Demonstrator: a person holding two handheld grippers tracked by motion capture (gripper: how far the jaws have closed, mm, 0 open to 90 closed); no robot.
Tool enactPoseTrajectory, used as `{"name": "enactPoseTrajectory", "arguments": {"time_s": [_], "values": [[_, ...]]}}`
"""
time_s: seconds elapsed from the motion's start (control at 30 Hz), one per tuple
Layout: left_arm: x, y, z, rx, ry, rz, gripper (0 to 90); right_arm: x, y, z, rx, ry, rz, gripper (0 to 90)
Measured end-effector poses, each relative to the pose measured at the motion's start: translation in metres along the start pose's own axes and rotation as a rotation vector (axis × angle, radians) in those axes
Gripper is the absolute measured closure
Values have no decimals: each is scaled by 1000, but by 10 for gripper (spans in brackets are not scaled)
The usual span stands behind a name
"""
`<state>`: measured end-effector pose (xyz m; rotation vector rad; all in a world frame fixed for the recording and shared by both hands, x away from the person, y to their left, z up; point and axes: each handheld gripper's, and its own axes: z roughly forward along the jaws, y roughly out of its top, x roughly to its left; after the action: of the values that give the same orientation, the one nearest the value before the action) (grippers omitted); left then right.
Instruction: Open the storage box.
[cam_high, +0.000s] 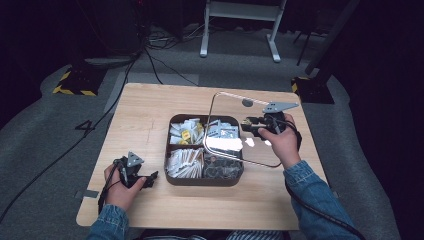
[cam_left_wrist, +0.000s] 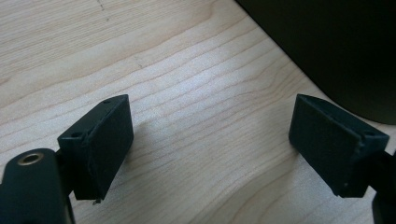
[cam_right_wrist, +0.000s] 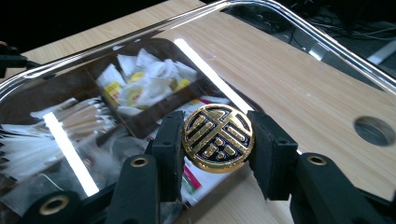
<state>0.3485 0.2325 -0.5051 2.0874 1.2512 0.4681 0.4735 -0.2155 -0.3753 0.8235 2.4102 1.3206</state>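
Note:
A dark brown box (cam_high: 202, 181) with several compartments of white sachets and sticks stands mid-table. Its clear lid (cam_high: 227, 107) is tilted up over the box's right side. My right gripper (cam_high: 248, 125) is shut on the lid's round gold-and-black knob (cam_right_wrist: 218, 138), one black pad on each side of it, and the box's contents (cam_right_wrist: 135, 88) show through the clear lid (cam_right_wrist: 289, 79). My left gripper (cam_high: 151, 178) rests low on the table just left of the box. It stands open (cam_left_wrist: 210, 144) with bare wood between its fingers, and the box's dark wall (cam_left_wrist: 336, 42) is just ahead.
The light wooden table (cam_high: 145, 115) has bare room left of and behind the box. A round hole (cam_high: 247, 102) lies in the tabletop near the back edge. Cables and a white stand's feet (cam_high: 272, 50) lie on the grey floor beyond.

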Motion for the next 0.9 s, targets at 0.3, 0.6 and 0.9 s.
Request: {"name": "enactPoseTrajectory", "arguments": {"time_s": [0.3, 0.6, 0.9], "values": [[0, 0, 0, 0, 0, 0, 143, -25, -15, -22, 33, -65, 26, 585], [0, 0, 0, -1, 1, 1, 145, -47, -32, -39, 44, -121, 73, 585], [0, 0, 0, -1, 1, 1, 145, -64, -55, -42, 64, -152, 119, 585]]}}
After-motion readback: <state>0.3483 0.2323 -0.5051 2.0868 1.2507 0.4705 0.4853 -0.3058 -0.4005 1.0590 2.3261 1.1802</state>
